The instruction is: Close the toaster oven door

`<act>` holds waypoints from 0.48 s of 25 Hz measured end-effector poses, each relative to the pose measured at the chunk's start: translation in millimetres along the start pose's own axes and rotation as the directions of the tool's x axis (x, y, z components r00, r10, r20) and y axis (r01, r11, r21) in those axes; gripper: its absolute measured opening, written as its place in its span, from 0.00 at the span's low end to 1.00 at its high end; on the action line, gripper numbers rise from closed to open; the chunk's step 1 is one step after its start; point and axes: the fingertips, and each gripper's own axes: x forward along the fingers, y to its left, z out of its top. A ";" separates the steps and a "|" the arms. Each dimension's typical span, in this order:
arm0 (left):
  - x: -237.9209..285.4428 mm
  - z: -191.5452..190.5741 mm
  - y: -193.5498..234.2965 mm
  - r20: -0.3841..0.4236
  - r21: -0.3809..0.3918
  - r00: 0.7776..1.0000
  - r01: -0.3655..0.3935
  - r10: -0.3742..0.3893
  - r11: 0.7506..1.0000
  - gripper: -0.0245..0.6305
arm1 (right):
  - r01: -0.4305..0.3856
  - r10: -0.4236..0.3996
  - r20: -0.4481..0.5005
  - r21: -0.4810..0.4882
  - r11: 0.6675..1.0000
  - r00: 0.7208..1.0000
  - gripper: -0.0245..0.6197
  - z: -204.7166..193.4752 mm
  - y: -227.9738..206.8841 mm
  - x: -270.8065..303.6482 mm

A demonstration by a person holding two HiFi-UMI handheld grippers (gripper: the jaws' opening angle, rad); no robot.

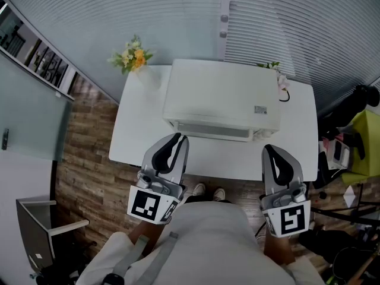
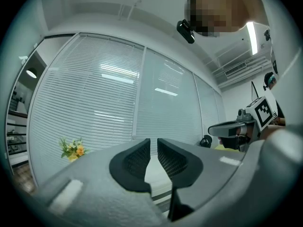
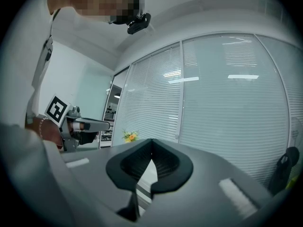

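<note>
looking steeply down on a white toaster oven (image 1: 222, 97) in the middle of a white table (image 1: 133, 141), with yellow flowers (image 1: 133, 56) off its far left corner. long side running left to right, parallel to the near table edge. door (image 1: 211, 129) on the side turned toward the person, seen only as a thin strip. not lying flat out over the table, so probably shut or close to it, though impossible to settle from this angle.

holding the left gripper (image 1: 178, 139) level, aimed at the left part of the door, jaws a narrow slit apart with nothing between them. in the head view, tips overlapping the strip's near edge; touching or just short of it, cannot tell. holding the right gripper (image 1: 269, 151) level too, below the door's right corner and nearer the table edge, jaws pressed together at the tips, pinching nothing.

so: toaster oven straight ahead of both grippers, away from the body, neither off to a side. left gripper the nearer one, and the likelier to do the pushing. judging from that, needs only a short push forward, square to the long side, against the upper part of the door. pushing too far toward the left end risks skewing or sliding the toaster oven back on the smooth table rather than seating the door.
</note>
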 end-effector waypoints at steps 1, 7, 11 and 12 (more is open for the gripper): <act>0.0 1.6 -1.6 0.002 0.004 1.000 0.003 -0.003 1.000 0.11 | 0.001 -0.001 -0.001 0.000 1.000 1.000 0.05 -0.1 -0.1 -0.4; 0.2 6.7 -9.0 0.008 0.013 1.000 0.014 -0.014 1.000 0.11 | 0.005 -0.005 -0.011 0.000 1.000 1.000 0.05 -2.3 0.0 -3.5; 0.2 6.6 -10.9 0.012 0.009 1.000 0.016 -0.016 1.000 0.11 | 0.006 -0.006 -0.014 -0.001 1.000 1.000 0.05 -2.7 0.9 -4.4; -0.2 6.6 -11.4 0.013 0.008 1.000 0.017 -0.017 1.000 0.11 | 0.006 -0.006 -0.013 -0.002 1.000 1.000 0.05 -2.4 1.2 -4.9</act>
